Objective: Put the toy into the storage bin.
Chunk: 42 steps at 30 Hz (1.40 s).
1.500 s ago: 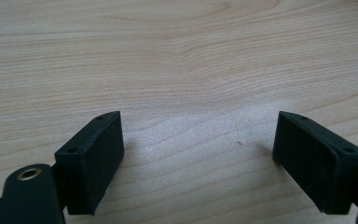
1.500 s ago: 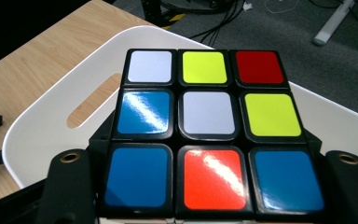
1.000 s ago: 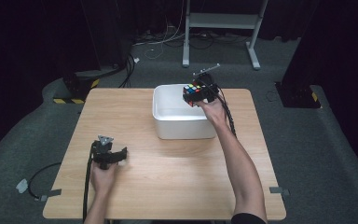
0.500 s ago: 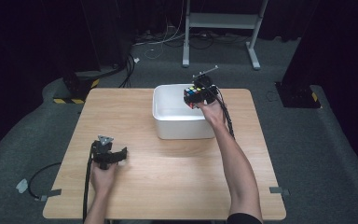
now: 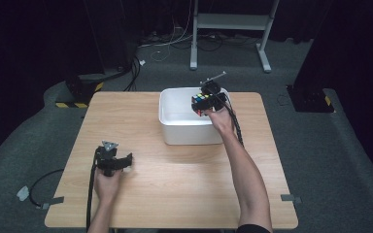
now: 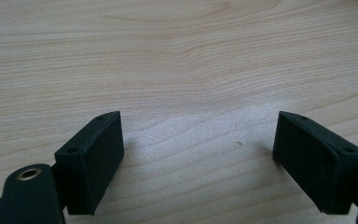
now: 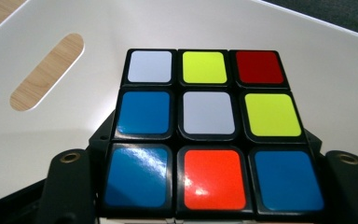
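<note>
A scrambled puzzle cube with coloured stickers hangs over the white bin at the table's far middle. My right gripper is shut on it, the jaws pressing its two sides. In the right gripper view the cube shows its white, yellow, red, blue and orange squares, with the bin's wall and its slot handle behind. My left gripper rests low over the wooden table at the front left. Its jaws stand wide apart in the left gripper view, with bare wood between them.
The white bin stands on the far half of the table, its inside bare where it shows. A cable trails off the table's left edge onto the grey floor. A metal stand sits on the floor beyond the table.
My right gripper with the cube has shifted slightly toward the far side over the bin. The left gripper has stayed where it was.
</note>
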Motion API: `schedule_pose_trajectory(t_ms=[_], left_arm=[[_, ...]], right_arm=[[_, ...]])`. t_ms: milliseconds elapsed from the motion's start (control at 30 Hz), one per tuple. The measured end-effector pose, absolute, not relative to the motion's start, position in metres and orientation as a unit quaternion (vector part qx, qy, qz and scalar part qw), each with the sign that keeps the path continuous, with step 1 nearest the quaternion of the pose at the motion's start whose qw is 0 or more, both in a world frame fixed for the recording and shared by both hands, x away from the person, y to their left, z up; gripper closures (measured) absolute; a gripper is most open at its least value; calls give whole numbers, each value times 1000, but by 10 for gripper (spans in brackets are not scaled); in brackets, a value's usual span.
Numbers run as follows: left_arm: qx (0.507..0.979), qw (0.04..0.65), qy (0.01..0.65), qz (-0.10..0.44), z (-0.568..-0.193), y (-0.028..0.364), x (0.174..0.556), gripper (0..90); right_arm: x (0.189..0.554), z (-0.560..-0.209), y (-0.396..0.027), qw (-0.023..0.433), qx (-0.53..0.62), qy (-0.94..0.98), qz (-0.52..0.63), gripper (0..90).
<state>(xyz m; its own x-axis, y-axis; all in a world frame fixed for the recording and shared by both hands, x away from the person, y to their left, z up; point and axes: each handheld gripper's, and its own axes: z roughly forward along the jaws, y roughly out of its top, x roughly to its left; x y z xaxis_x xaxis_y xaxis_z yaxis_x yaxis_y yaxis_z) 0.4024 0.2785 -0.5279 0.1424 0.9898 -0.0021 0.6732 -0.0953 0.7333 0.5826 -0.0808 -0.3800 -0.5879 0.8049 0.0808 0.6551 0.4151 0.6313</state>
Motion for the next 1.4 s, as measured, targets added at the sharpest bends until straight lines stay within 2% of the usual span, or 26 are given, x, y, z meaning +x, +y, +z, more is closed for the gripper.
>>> schedule_pose_trajectory(t_ms=[1400], left_arm=[[693, 303, 600, 261, -528, 279, 403, 166]], right_arm=[[556, -371, -83, 125, 427, 834, 328, 339]])
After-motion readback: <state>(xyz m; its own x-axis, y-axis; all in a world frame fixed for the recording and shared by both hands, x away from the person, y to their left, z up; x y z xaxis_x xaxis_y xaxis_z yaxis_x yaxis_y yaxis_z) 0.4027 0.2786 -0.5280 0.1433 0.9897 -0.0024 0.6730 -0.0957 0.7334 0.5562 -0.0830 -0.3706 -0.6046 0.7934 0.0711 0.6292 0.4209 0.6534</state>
